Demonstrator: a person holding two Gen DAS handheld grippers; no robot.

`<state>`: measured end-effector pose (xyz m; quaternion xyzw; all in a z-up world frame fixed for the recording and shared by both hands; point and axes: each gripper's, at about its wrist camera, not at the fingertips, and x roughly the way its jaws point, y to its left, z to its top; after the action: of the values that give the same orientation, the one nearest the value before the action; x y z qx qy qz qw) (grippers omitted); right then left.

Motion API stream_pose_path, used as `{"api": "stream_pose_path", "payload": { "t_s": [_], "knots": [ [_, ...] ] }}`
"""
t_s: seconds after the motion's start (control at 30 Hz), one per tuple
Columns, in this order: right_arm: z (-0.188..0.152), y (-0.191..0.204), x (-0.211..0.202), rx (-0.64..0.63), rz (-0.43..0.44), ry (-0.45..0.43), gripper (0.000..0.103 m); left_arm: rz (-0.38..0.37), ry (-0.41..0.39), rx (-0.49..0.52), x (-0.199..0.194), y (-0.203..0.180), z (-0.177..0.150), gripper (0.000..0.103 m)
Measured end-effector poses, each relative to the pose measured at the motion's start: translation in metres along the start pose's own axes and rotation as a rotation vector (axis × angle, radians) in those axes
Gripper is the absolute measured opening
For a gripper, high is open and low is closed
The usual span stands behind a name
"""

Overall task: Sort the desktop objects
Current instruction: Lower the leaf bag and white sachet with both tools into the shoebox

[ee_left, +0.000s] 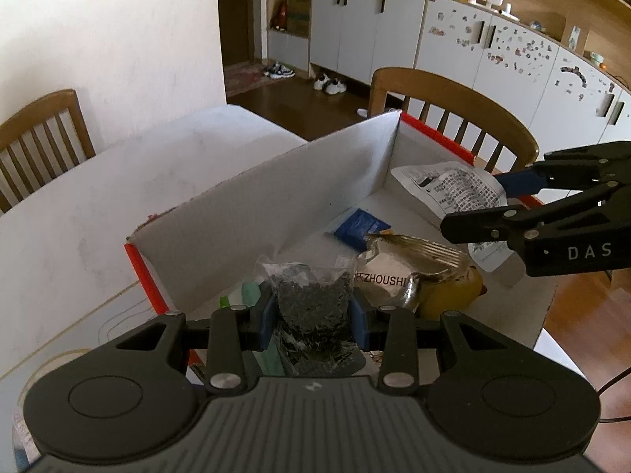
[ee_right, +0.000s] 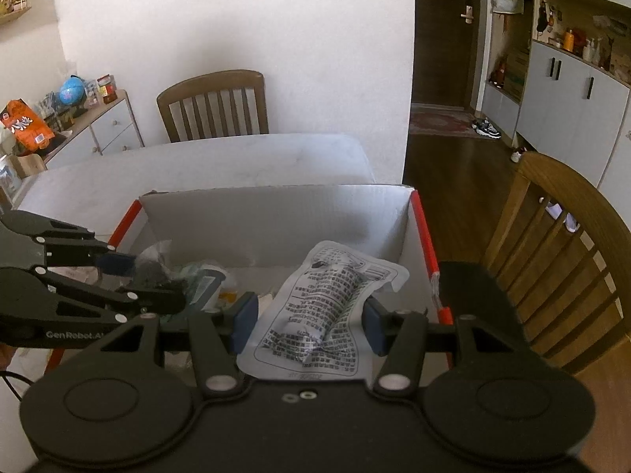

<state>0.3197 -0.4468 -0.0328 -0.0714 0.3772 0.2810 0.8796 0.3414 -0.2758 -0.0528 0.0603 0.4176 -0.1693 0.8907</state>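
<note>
A white cardboard box with red edges [ee_left: 339, 169] stands on the table, also seen in the right wrist view [ee_right: 276, 216]. My left gripper [ee_left: 313, 315] is shut on a clear bag of black granules [ee_left: 311, 303] over the box's near end. My right gripper [ee_right: 309, 325] holds a white printed pouch [ee_right: 331, 307] between its blue pads, over the box's right side; the pouch also shows in the left wrist view [ee_left: 457, 193]. Inside the box lie a blue packet [ee_left: 357, 226], a silver foil bag [ee_left: 398, 272] and a yellow object [ee_left: 453, 291].
The white table [ee_left: 118, 197] stretches left of the box. Wooden chairs stand at the far side [ee_right: 215, 104] and at the right [ee_right: 560, 244]. Grey cabinets [ee_left: 366, 27] line the back wall. A sideboard with clutter [ee_right: 59, 118] stands at left.
</note>
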Motion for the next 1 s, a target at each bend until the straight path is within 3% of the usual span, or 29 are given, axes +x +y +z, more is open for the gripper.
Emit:
{"api": "stream_pose_path", "payload": {
  "t_s": [0.5,1.0],
  "knots": [
    [0.01,-0.009,0.03,-0.037,0.006,0.076,0.055,-0.025,0.082,0.0,0.017,-0.003,0.002,0.037],
    [0.015,-0.024,0.053,0.024,0.028,0.14,0.056,-0.061,0.14,0.012,0.029,-0.003,0.004,0.037]
  ]
}}
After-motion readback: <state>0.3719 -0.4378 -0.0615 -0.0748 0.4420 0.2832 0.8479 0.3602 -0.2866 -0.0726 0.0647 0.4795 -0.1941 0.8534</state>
